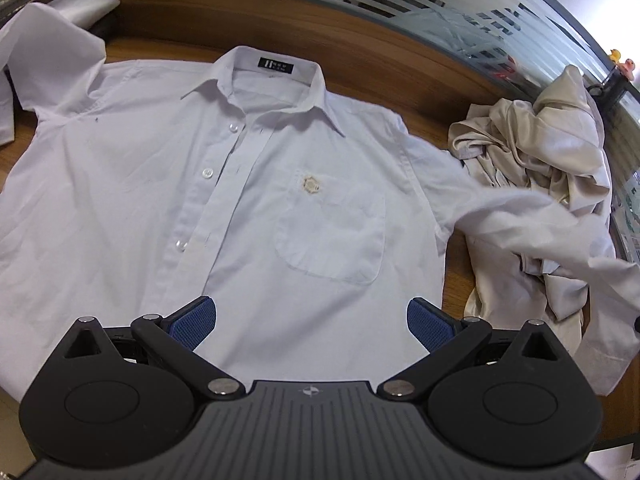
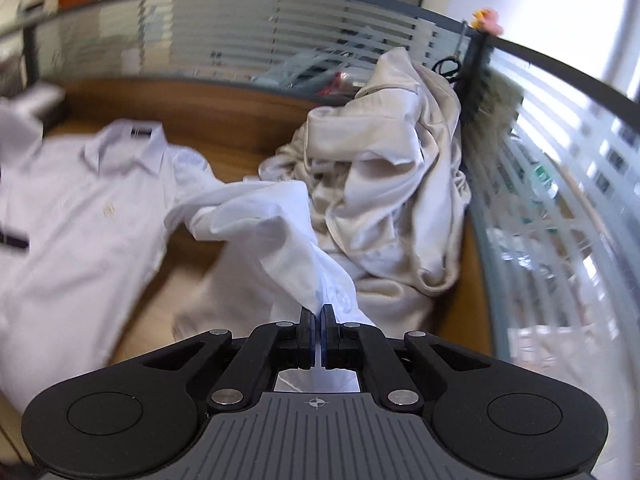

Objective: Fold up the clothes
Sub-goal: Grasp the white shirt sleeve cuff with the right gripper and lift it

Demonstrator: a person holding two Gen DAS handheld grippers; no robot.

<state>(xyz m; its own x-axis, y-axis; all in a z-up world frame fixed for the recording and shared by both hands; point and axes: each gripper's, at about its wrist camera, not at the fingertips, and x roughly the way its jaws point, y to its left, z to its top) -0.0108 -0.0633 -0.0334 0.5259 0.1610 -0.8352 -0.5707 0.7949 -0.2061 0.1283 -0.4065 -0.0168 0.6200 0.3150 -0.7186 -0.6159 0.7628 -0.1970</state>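
Note:
A white button-up shirt (image 1: 248, 200) lies face up on the wooden table (image 1: 280, 44), collar at the far side, chest pocket toward the right. My left gripper (image 1: 312, 320) hovers open over the shirt's lower front, its blue pads (image 1: 196, 322) wide apart with nothing between them. In the right wrist view the shirt (image 2: 72, 216) lies at the left, and its right sleeve (image 2: 272, 232) is lifted off the table toward the camera. My right gripper (image 2: 318, 314) is shut on the end of that sleeve.
A crumpled beige garment (image 1: 552, 168) is heaped at the table's right side, also the beige garment (image 2: 384, 184) just behind the lifted sleeve. A frosted glass partition (image 2: 248, 40) runs along the table's far and right edges. More white cloth (image 1: 48, 40) lies at the far left.

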